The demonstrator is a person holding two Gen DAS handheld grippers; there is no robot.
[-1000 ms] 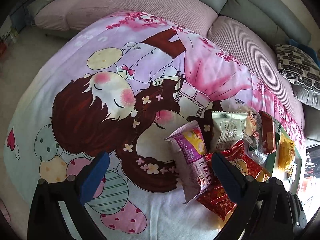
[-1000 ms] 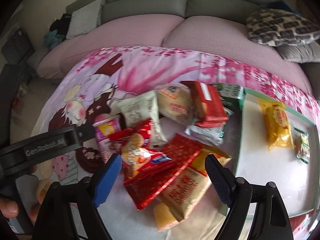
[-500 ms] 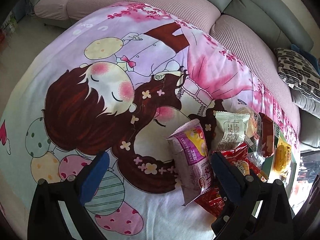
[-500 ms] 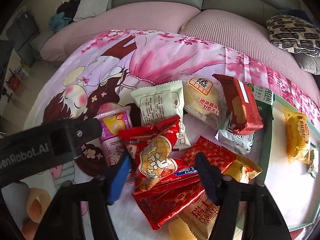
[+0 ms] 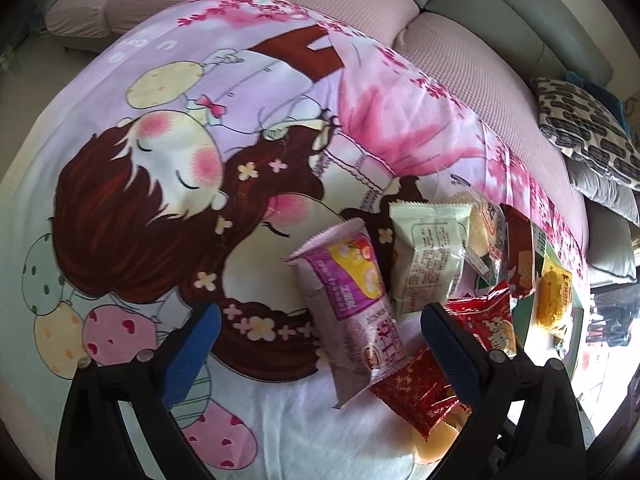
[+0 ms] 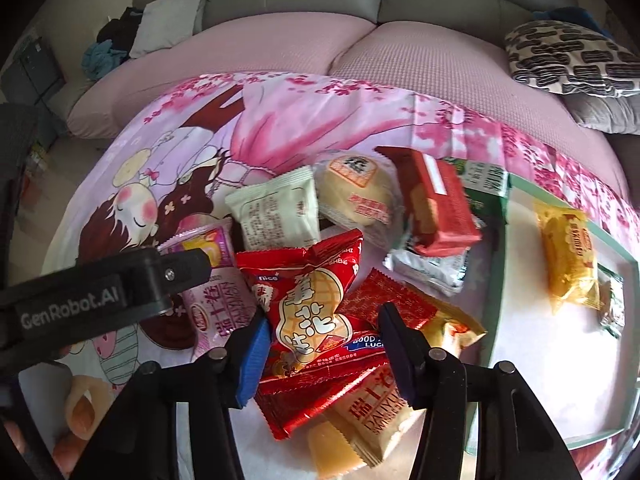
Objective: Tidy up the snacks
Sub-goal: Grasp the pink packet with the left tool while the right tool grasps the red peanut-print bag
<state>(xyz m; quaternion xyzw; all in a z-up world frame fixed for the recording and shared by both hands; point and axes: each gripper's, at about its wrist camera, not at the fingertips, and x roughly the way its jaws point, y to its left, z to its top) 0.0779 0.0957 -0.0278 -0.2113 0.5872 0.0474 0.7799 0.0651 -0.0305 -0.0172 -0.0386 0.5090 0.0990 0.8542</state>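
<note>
A heap of snack packets lies on a cartoon-print cloth [image 5: 160,200]. My right gripper [image 6: 323,316] is closing, and its pads touch both sides of a puffy red peanut packet [image 6: 308,296] on top of the heap. Under that packet lie a flat red packet [image 6: 320,396] and a yellow one [image 6: 384,412]. My left gripper [image 5: 320,314] hangs open above the cloth. A purple packet [image 5: 352,300] lies between its fingers, nearer the right one and untouched. The left gripper's black body [image 6: 100,300] shows at the left of the right wrist view.
A white tray with a green rim [image 6: 496,280] sits to the right of the heap and holds a yellow packet [image 6: 568,256]. A cream packet [image 6: 280,212], a bun [image 6: 356,196] and a red biscuit pack [image 6: 436,204] lie behind. A sofa with a patterned cushion [image 6: 568,60] stands beyond.
The right gripper's jaws have narrowed from wide apart to tight against the red peanut packet. The left gripper stays open and has tilted slightly over the cloth.
</note>
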